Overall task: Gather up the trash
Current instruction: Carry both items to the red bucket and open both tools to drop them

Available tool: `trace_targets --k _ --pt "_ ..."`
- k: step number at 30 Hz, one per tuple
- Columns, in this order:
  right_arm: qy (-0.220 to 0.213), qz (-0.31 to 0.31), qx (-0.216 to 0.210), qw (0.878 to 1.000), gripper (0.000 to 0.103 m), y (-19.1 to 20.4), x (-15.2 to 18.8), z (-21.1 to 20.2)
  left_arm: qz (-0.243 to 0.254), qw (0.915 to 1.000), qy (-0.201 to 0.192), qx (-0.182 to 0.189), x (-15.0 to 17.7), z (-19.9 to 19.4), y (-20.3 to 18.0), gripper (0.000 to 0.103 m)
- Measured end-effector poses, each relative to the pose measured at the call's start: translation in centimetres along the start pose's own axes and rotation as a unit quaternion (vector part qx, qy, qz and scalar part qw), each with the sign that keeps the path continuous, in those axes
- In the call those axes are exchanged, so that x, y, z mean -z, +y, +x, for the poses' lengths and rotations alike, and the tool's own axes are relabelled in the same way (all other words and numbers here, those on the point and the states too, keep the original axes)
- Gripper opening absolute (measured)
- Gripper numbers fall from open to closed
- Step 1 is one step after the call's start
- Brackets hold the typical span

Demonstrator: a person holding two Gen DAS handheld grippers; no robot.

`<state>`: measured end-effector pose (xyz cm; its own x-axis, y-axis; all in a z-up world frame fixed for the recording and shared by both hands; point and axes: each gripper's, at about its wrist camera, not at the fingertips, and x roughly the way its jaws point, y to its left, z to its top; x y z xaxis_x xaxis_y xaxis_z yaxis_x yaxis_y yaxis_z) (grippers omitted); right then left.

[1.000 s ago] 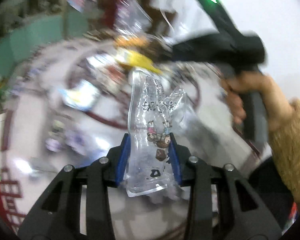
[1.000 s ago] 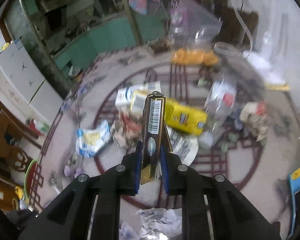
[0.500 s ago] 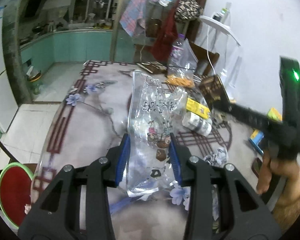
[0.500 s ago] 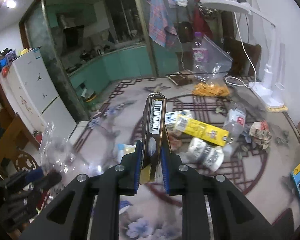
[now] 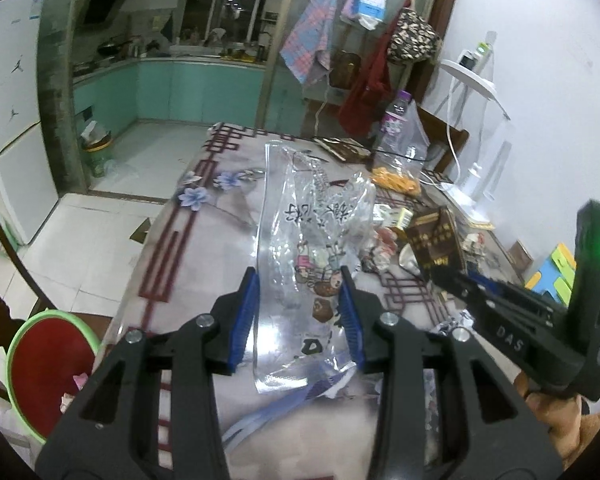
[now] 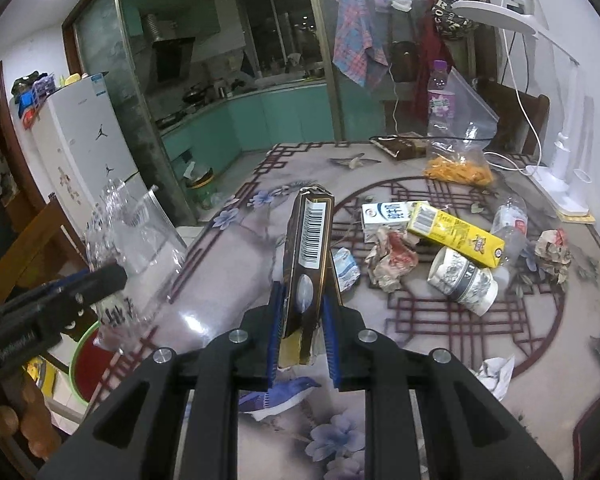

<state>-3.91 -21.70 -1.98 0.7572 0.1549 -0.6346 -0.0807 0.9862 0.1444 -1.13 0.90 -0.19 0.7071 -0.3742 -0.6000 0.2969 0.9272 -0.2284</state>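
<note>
Currently Held Trash: Handling and Grip Notes

Left wrist view. The left tongs (image 5: 298, 316) are closed on a clear plastic bag (image 5: 300, 264), which is gripped across its lower half and held upright above the tabletop (image 5: 204, 248). The bag is thin printed film, crumpled at the top; it is judged to be very light, limp and slippery, so a grip over a folded or bunched part is advised. At right, the right tongs (image 5: 446, 276) are seen holding a dark brown carton (image 5: 436, 246). A green-rimmed red basin (image 5: 48, 368) is seen below the tabletop edge, at lower left.

Right wrist view. The right tongs (image 6: 302, 322) are closed on the dark brown carton (image 6: 308, 260), which is clamped near its base with the barcode side facing the camera. The carton is flattened cardboard, judged light, fairly stiff and crushable. The left tongs (image 6: 112, 276) are seen at left with the clear plastic bag (image 6: 136, 248). Left on the tabletop (image 6: 440, 328) are a yellow carton (image 6: 456, 234), a white carton (image 6: 386, 216), a paper cup (image 6: 462, 280) lying on its side, and crumpled paper (image 6: 392, 260).
</note>
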Motion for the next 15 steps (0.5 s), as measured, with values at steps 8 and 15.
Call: trace_targets --k 8,15 --pt "0.004 -0.015 -0.002 1.0 0.019 1.7 1.0 0.3 -0.019 0.9994 -0.012 -0.024 -0.4 -1.2 2.4 0.038" --pt "0.009 -0.034 -0.001 0.999 0.019 3.4 1.8 0.7 -0.042 0.998 -0.018 -0.042 -0.6 -2.0 4.9 0.039"
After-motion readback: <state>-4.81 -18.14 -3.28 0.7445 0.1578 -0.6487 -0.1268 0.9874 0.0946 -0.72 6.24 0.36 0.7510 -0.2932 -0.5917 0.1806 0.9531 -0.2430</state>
